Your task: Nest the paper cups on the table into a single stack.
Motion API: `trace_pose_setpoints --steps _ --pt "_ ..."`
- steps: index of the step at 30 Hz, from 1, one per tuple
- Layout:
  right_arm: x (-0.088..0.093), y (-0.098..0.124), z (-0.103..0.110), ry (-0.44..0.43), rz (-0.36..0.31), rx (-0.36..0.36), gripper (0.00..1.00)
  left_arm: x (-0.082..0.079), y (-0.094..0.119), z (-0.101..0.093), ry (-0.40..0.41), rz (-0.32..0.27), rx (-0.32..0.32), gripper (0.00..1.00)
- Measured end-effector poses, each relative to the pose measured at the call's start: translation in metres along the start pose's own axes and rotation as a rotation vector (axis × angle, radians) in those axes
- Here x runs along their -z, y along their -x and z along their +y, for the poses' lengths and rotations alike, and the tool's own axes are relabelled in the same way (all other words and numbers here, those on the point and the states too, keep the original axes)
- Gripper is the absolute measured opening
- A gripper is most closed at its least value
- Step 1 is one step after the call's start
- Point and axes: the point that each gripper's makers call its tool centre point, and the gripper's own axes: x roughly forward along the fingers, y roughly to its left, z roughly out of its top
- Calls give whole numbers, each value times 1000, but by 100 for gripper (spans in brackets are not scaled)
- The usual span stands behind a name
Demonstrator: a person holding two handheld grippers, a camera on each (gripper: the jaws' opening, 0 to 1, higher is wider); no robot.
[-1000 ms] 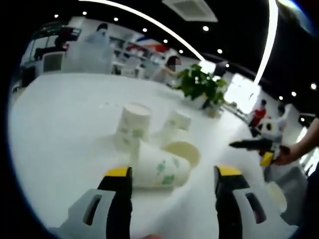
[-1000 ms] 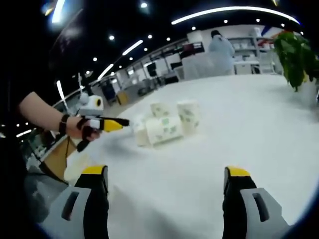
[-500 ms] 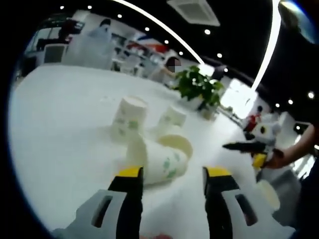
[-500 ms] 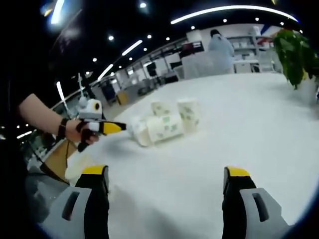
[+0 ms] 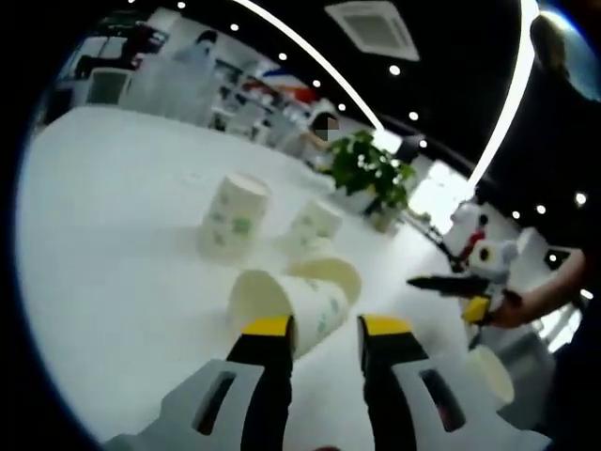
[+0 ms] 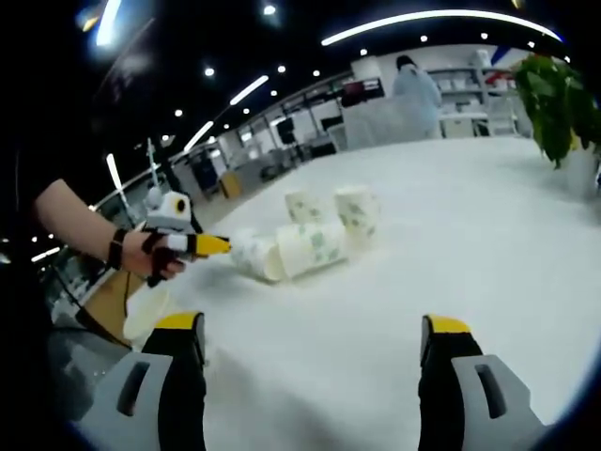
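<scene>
because the lying cup [image 5: 286, 305] is on its side with its base end between my left tool [image 5: 324, 329]'s jaws, i read it as pinched there: the yellow tips are drawn close around the cup, though i cannot see actual contact on both sides. its open mouth faces away from me, which suits sliding it over or into another cup. seen from the right gripper view, that same cup [image 6: 305, 249] juts out from the left tool [image 6: 211, 245] tip, just above or on the table [image 6: 451, 244]; i cannot tell which.

just beyond it lies a second cup [image 5: 331, 275] with its rim toward me, and further off two upside-down cups [image 5: 230, 216] [image 5: 315, 221] stand near each other, none nested yet. they sit mouth-down, so each will need turning or capping.

my right tool [image 6: 310, 329] hangs spread wide and empty, well apart from the cups, likely waiting to steady one.

a potted plant [image 5: 371, 169] stands past the cups on the table.
</scene>
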Motion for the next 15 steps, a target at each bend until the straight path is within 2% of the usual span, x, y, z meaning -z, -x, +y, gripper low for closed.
trace_pose_setpoints --steps 6,15 --pt "5 1 1 4 13 0 93 6 6 3 35 1 -10 17" --pt "5 3 0 -4 9 4 93 3 11 0 62 -17 -9 9"
